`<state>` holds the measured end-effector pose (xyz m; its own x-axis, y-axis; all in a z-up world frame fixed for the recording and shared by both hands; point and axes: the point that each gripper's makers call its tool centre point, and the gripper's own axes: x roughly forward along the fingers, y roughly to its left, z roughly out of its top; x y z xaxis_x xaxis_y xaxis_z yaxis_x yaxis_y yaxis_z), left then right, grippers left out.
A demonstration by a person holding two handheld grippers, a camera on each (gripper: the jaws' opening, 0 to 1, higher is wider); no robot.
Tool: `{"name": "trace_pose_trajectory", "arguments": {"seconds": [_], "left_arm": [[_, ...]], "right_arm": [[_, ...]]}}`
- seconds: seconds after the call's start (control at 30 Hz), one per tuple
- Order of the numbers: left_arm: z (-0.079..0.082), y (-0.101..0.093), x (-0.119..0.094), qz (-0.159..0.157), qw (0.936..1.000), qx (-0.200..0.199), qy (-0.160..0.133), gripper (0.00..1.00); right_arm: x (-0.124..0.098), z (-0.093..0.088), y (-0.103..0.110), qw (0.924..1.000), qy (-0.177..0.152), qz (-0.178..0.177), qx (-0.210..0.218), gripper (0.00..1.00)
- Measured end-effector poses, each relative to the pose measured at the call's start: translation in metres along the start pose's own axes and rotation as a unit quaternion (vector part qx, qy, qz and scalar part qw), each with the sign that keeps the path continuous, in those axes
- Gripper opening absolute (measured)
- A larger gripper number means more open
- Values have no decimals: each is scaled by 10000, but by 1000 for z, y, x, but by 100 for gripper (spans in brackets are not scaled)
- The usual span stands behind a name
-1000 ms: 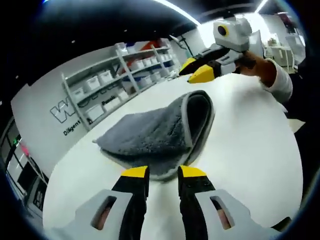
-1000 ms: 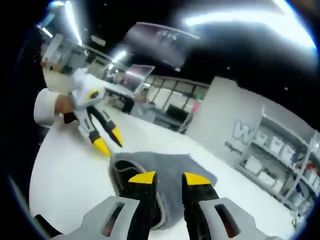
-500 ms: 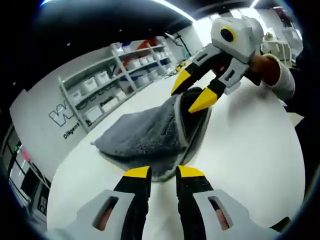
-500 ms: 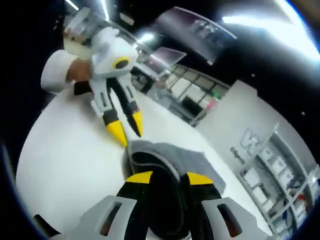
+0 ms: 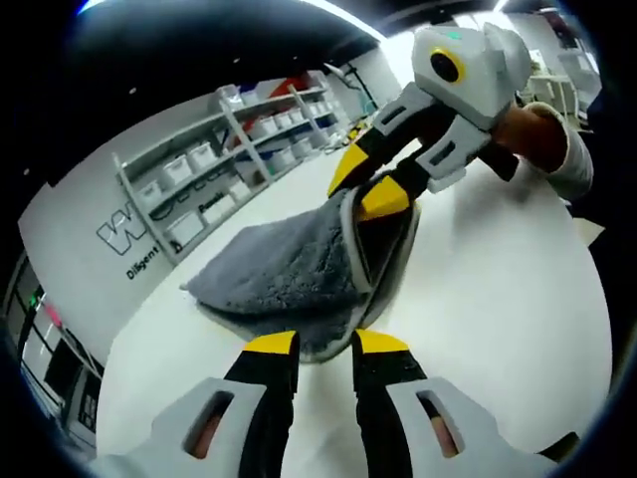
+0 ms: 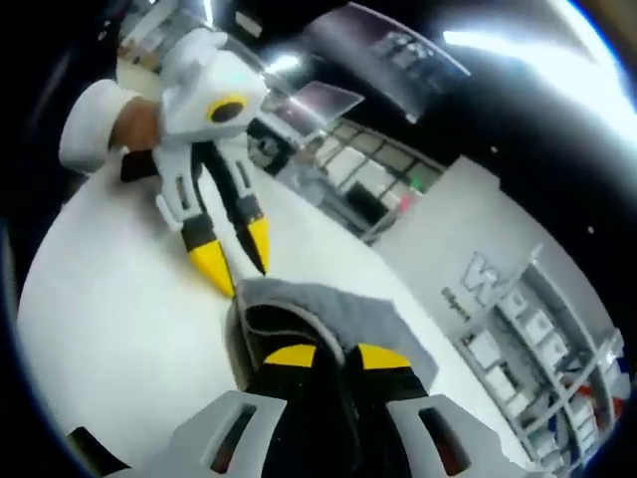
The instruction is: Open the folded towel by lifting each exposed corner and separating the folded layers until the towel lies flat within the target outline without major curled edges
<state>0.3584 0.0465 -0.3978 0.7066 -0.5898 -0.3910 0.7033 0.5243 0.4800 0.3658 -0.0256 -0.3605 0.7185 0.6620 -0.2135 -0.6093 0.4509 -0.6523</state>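
The grey towel (image 5: 289, 274) lies folded on the round white table (image 5: 498, 299), its open, looped edge turned toward the right gripper (image 5: 370, 184). No target outline is visible on the table. In the left gripper view, that gripper comes in from about two o'clock, its yellow tips set either side of the top layer's trimmed edge, apparently pinching it. From its own camera, the right gripper (image 6: 331, 356) has its tips drawn close with dark towel fabric between them, so I judge it is clamped on the top fold.

The left gripper (image 5: 324, 344) sits at six o'clock in its own view, tips a narrow gap apart and nothing between them, just short of the towel's near edge. In the right gripper view it points down at about ten o'clock, tips just beside the towel's far corner.

The risk, as I see it: the right jaws may have caught both layers, so a lift would carry the whole towel instead of peeling it open. With the left gripper not pinning anything, the towel could also drag across the smooth table.
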Motion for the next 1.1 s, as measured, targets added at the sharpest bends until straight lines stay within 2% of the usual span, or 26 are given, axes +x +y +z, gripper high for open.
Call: {"name": "trace_pose_trajectory", "arguments": {"seconds": [0.07,0.17,0.27,0.33,0.37,0.5,0.7,0.73,0.8,0.93,1.1], "left_arm": [[0,0,0,6,10000,12,-4,22],[0,1,0,33,10000,-4,-26,23],[1,2,0,111,9999,-13,-67,25],[0,2,-1,130,9999,-48,-91,25],[0,2,-1,135,9998,-59,-100,25],[-1,2,-1,138,9997,-141,-140,25],[-1,0,-1,133,9996,-211,-156,23],[-1,0,-1,125,9995,-235,-154,22],[-1,-1,-1,109,9995,-261,-145,19],[-7,-3,0,179,9997,-174,-3,6],[-7,-5,1,152,9996,-232,-15,3]], "right_arm": [[-1,2,-1,9998,-60,5,215,6],[-5,10,-4,9965,-331,-12,770,4],[-11,14,-13,9895,-510,-176,1344,2],[-16,18,-21,9806,-676,-216,1830,1],[-17,18,-23,9781,-707,-244,1940,1],[-26,21,-37,9582,-984,-353,2662,0],[-36,17,-52,9237,-1294,-342,3591,0],[-37,17,-52,9222,-1308,-340,3622,0],[-40,15,-57,9117,-1372,-352,3856,0],[-48,7,-65,8975,-1404,-369,4165,0],[-55,-1,-74,8739,-1493,-428,4607,0]]}}
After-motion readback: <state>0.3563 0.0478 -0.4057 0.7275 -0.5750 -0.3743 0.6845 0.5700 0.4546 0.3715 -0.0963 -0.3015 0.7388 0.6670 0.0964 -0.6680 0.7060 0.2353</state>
